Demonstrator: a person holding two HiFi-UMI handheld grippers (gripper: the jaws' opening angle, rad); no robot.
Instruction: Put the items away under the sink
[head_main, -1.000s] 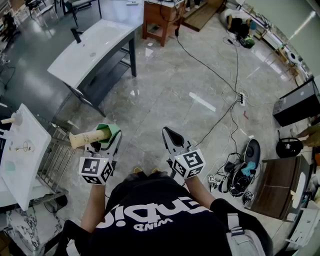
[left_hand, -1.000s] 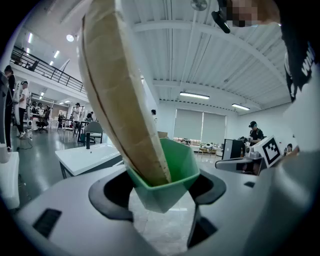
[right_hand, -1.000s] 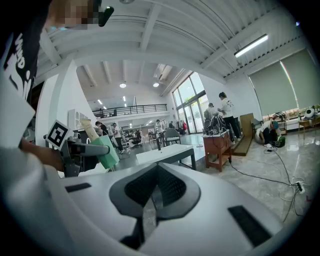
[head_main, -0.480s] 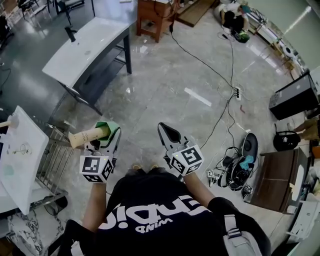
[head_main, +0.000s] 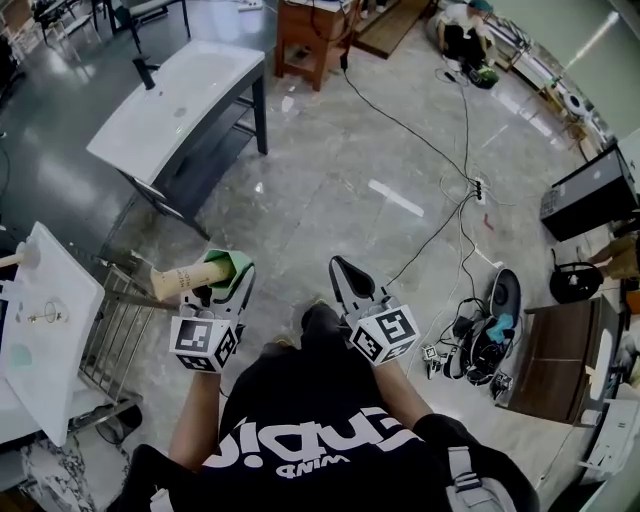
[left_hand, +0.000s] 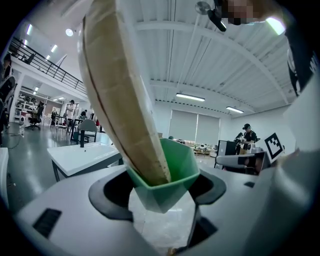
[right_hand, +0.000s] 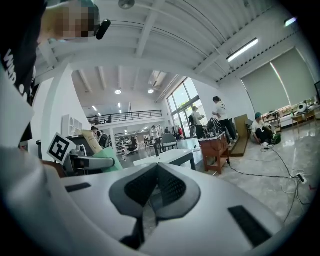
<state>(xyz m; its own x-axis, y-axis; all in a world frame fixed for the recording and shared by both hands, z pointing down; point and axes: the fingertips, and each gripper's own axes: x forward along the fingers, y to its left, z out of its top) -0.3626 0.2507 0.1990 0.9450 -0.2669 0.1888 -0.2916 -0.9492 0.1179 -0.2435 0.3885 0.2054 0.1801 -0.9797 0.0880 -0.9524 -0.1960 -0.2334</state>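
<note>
My left gripper (head_main: 229, 277) is shut on a green faceted cup (head_main: 233, 268) that holds a long beige cardboard-coloured tube (head_main: 186, 278). The tube sticks out to the left in the head view. In the left gripper view the green cup (left_hand: 170, 176) sits between the jaws and the tube (left_hand: 119, 95) rises up and left. My right gripper (head_main: 346, 274) is shut with nothing in it; its dark pads (right_hand: 170, 187) meet. A white sink (head_main: 172, 103) with a black faucet stands on a dark frame far ahead on the left.
A white basin top (head_main: 48, 322) over a metal rack (head_main: 112, 322) stands close at my left. Black cables (head_main: 440, 215) and a power strip run across the marble floor. Shoes and clutter (head_main: 482, 340) lie at the right, and a wooden stand (head_main: 305, 38) stands ahead.
Both grippers have shifted a little to the right and lower in the head view. The left still holds the cup and tube; the right stays shut.
</note>
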